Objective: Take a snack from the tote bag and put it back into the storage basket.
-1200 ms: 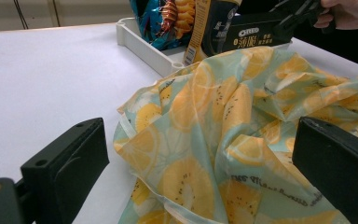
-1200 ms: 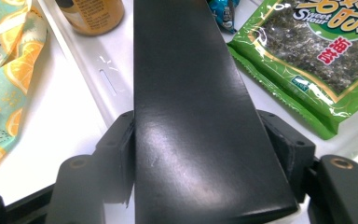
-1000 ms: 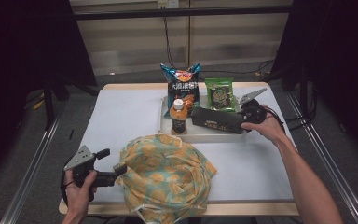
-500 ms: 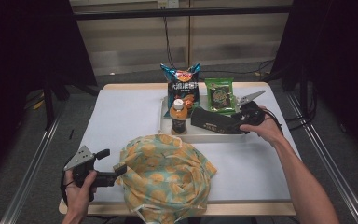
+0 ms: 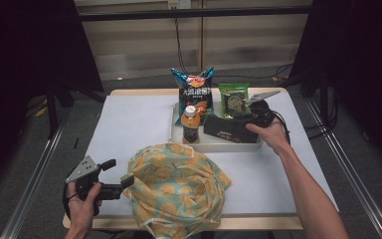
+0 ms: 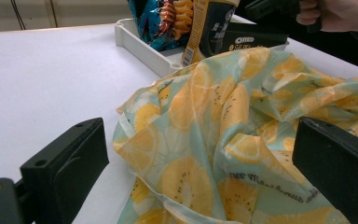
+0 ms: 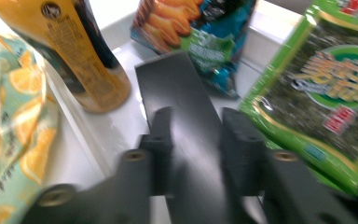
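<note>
A black snack box (image 5: 221,130) lies in the white tray (image 5: 219,147) beside an orange drink bottle (image 5: 190,124). My right gripper (image 5: 242,124) reaches in from the right. Its jaws have just been closing, and they now press on both long sides of the box (image 7: 177,79), as the right gripper (image 7: 198,116) view shows. A blue chips bag (image 5: 195,92) and a green seaweed pack (image 5: 234,99) stand at the tray's back. My left gripper (image 5: 119,172) is open at the front left, beside a lemon-print cloth bag (image 5: 176,189), whose edge (image 6: 205,154) lies between the wide jaws.
The tray sits at the back centre of a white table (image 5: 129,124). The cloth bag covers the front middle and hangs over the near edge. Dark stands and metal rails flank the table on both sides.
My right hand has slid a little left along the black box, and its jaws have closed around it. The left gripper and the cloth bag have not moved.
</note>
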The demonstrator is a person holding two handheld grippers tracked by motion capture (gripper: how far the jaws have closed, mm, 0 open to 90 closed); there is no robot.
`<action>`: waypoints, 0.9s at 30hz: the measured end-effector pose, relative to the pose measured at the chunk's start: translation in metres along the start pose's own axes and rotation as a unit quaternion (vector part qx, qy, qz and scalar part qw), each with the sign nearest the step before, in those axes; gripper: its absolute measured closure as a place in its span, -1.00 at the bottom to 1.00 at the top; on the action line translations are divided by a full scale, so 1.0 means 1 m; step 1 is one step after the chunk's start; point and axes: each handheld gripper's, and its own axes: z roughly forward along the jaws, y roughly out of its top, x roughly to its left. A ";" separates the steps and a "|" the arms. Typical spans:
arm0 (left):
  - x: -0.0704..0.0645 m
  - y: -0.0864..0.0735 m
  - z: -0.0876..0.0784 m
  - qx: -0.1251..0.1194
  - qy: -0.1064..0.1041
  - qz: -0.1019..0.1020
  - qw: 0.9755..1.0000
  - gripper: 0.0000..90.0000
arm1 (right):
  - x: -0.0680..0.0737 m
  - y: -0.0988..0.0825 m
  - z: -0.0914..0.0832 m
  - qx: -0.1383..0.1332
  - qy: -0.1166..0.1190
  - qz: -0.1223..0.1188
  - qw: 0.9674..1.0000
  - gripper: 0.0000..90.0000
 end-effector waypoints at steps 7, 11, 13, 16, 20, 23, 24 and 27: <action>0.002 -0.001 0.001 0.002 -0.008 -0.001 1.000 -0.93 | -0.004 0.015 0.025 -0.008 -0.026 0.038 0.999 1.00; 0.001 -0.002 0.001 0.004 -0.009 0.003 1.000 -0.93 | -0.004 0.024 0.042 0.013 -0.049 0.041 0.998 1.00; 0.001 -0.002 0.000 0.003 -0.012 0.005 1.000 -0.93 | -0.005 0.024 0.046 0.012 -0.055 0.051 0.997 1.00; 0.001 -0.002 -0.001 0.005 -0.004 0.003 1.000 -0.93 | -0.007 0.024 0.051 0.028 -0.068 0.053 0.996 1.00; 0.001 -0.002 -0.001 0.002 -0.008 0.000 1.000 -0.93 | -0.004 0.025 0.051 0.034 -0.060 0.047 0.996 1.00; 0.001 -0.001 -0.001 0.002 -0.010 0.002 1.000 -0.93 | -0.002 0.023 0.052 0.049 -0.056 0.044 0.996 1.00; 0.000 -0.001 -0.001 0.002 -0.009 0.003 1.000 -0.93 | 0.001 0.025 0.052 0.049 -0.052 0.038 0.997 1.00; -0.001 -0.001 0.000 0.006 -0.003 0.004 1.000 -0.93 | 0.005 0.027 0.052 0.050 -0.047 0.032 0.997 1.00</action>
